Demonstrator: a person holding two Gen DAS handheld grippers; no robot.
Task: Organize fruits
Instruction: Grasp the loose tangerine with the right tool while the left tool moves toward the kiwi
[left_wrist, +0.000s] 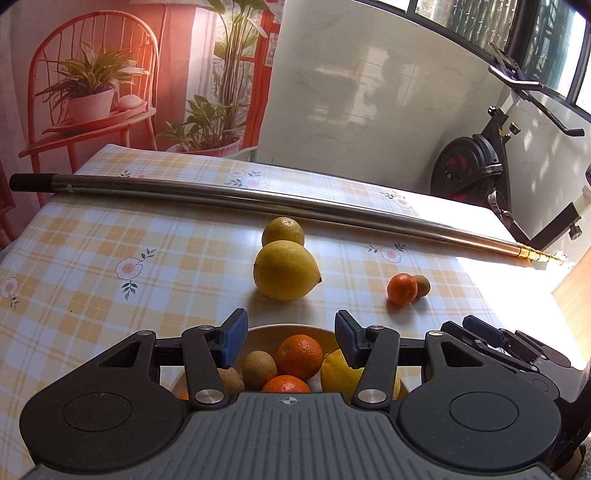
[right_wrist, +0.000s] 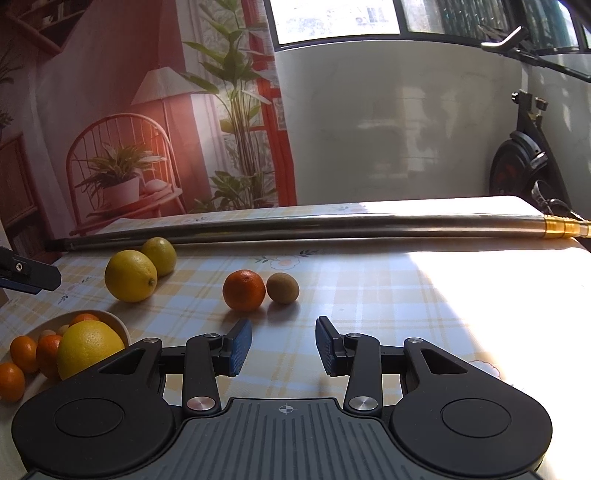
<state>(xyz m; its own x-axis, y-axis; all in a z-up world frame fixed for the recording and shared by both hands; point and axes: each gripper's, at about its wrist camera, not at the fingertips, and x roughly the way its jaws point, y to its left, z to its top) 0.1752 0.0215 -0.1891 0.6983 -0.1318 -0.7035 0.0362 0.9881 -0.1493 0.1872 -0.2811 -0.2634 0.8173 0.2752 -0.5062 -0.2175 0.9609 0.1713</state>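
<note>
Two lemons (left_wrist: 285, 270) (right_wrist: 130, 275) lie one behind the other on the checked tablecloth, the far lemon (left_wrist: 283, 230) (right_wrist: 160, 255) touching the near one. To their right, a small orange (left_wrist: 402, 288) (right_wrist: 244, 290) sits against a kiwi (left_wrist: 422, 285) (right_wrist: 283, 288). My left gripper (left_wrist: 291, 339) is open above a pale bowl (left_wrist: 269, 332) (right_wrist: 114, 321) holding oranges, kiwis and a lemon. My right gripper (right_wrist: 283, 346) is open and empty, just short of the orange and kiwi. It shows at the right edge of the left wrist view (left_wrist: 491, 334).
A long metal pole (left_wrist: 236, 195) (right_wrist: 332, 223) lies across the table behind the fruit. Small oranges (right_wrist: 14, 365) lie beside the bowl on the left. An exercise bike (left_wrist: 480, 166) stands beyond the table's right end. Strong sunlight washes out the table's right side.
</note>
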